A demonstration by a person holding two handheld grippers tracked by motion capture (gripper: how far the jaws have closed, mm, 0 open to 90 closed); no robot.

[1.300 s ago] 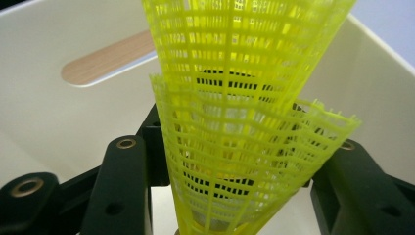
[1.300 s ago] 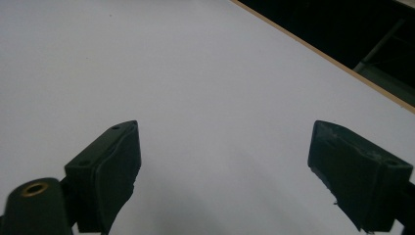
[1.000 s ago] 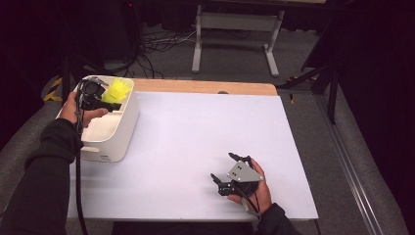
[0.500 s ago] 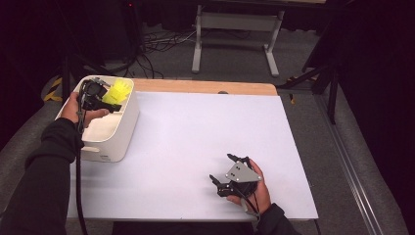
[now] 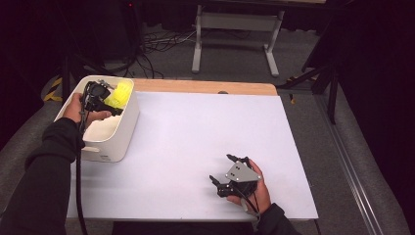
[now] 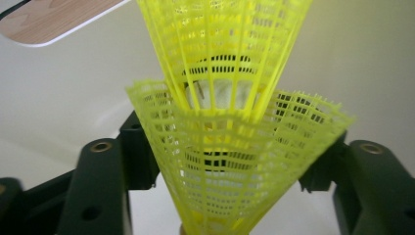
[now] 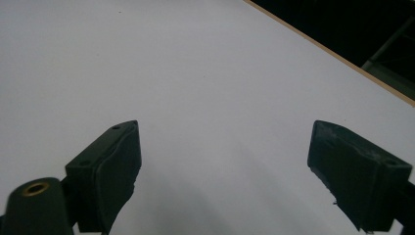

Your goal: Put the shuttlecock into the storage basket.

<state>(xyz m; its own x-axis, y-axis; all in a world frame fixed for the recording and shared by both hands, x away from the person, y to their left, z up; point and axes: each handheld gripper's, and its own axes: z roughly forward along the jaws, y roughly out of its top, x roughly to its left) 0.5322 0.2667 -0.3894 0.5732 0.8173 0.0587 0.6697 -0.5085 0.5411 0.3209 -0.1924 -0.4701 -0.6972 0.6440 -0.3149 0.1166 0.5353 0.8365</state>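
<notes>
Left hand-held gripper [image 6: 220,161] clamped on nested yellow shuttlecocks [image 6: 230,147] inside white bin [image 5: 115,132], cork tips cut off below

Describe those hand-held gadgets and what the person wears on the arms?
Each gripper is black with two blocky jaws. The right gripper carries a grey three-cornered plate on top; a black cable trails from the left gripper. Both arms wear dark long sleeves.
</notes>
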